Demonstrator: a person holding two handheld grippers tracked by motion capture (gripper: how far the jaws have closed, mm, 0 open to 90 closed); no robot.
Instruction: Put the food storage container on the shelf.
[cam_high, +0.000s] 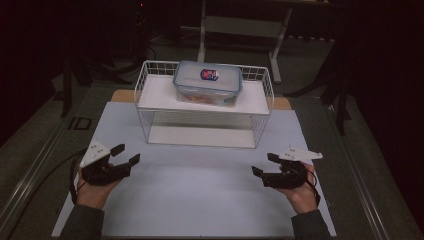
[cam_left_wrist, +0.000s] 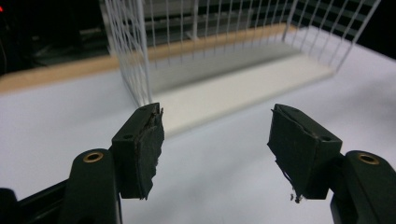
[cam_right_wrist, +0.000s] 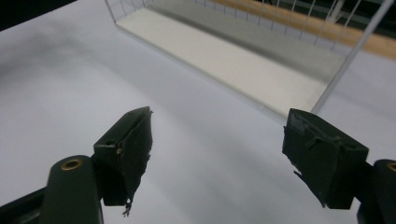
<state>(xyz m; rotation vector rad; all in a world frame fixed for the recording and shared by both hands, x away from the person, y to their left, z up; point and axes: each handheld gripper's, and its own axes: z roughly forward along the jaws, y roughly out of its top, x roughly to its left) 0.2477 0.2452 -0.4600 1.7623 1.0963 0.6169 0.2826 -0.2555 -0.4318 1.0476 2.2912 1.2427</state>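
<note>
A white wire rack (cam_high: 205, 107) with two shelves stands at the back middle of the white table mat (cam_high: 195, 185). On its top shelf sits a clear plastic box (cam_high: 207, 82) with a blue-rimmed lid and food inside. My left gripper (cam_high: 126, 154) rests open at the front left, jaws wide apart and empty, pointing toward the rack (cam_left_wrist: 140, 60). My right gripper (cam_high: 265, 164) is open at the front right, also empty, facing the rack's lower shelf (cam_right_wrist: 233, 60). A hand holds each gripper.
A wooden board edge (cam_high: 122, 95) shows behind the mat. A table frame (cam_high: 240, 25) stands in the dark background. Metal rails (cam_high: 30, 175) run along the table sides.
</note>
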